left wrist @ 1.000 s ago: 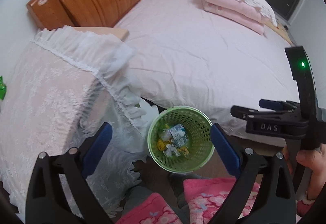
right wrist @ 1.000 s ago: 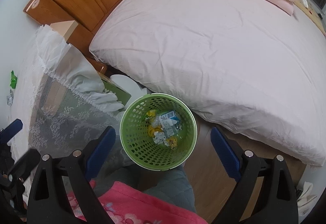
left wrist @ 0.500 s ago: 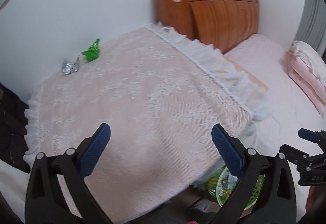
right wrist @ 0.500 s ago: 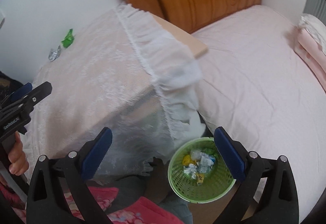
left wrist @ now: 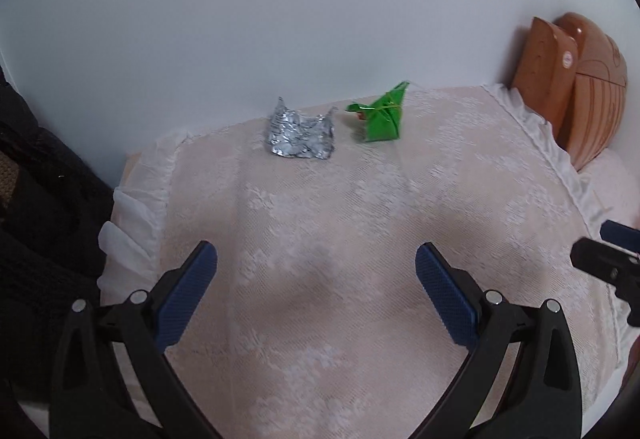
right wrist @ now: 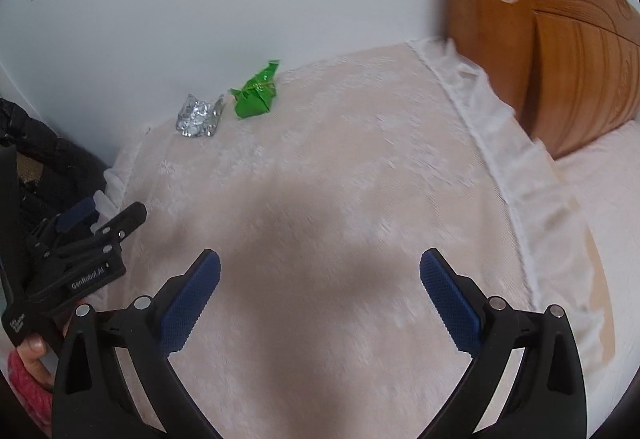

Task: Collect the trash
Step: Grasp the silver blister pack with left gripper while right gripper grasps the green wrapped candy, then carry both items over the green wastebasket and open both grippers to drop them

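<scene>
Lying well ahead of both wide-apart, empty jaw pairs, the crumpled foil wrapper (left wrist: pixel 301 135) and green wrapper (left wrist: pixel 382 115) look featherlight, crushable and slippery, so the left gripper (left wrist: pixel 316 271) should probably pinch raised folds.

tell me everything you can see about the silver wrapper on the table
The silver wrapper is a crumpled piece of shiny foil, torn open, with jagged corners sticking up. It lies on the lace tablecloth near the far edge by the white wall, just left of the green wrapper, with a small gap between them. Neither gripper touches it; both are open and well short of it.
</scene>
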{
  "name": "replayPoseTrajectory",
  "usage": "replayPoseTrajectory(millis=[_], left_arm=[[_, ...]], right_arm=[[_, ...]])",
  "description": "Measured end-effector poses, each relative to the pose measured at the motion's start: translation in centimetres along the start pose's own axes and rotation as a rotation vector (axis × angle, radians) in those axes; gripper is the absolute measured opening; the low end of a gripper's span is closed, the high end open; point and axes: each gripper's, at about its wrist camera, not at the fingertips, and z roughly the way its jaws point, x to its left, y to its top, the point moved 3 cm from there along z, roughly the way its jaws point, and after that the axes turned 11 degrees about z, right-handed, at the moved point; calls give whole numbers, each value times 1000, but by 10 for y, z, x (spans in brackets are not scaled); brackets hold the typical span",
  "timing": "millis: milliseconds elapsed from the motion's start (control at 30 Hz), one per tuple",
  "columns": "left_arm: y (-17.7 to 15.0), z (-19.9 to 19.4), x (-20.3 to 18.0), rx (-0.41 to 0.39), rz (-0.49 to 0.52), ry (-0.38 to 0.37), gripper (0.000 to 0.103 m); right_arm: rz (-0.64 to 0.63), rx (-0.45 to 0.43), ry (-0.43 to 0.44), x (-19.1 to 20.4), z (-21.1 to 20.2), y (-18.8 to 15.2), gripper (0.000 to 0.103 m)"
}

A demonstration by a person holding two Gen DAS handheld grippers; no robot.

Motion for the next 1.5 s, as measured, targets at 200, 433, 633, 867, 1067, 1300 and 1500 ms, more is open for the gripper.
replayPoseTrajectory(millis=[200,433,633,867,1067,1300,1500], left_arm=[[19,46,38,17,-44,6,95],[38,80,49,34,-32,-25,95],[56,106,37,43,-19,-65,95],[82,152,28,84,31,-29,95],[97,189,21,134,74,-31,95],[103,200,23,138,27,-110,73],[101,179,25,120,-2,-82,64]], right_arm=[[-70,18,24,67,98,74,99],[-162,35,-53,107,178,117,99],[-230,61,-47,125,204,129,99],[-153,80,-5,115,198,139,65],[-64,34,54,87,142,128,65],[8,22,88,54,98,108,65],[39,5,100,25,60,89,65]])
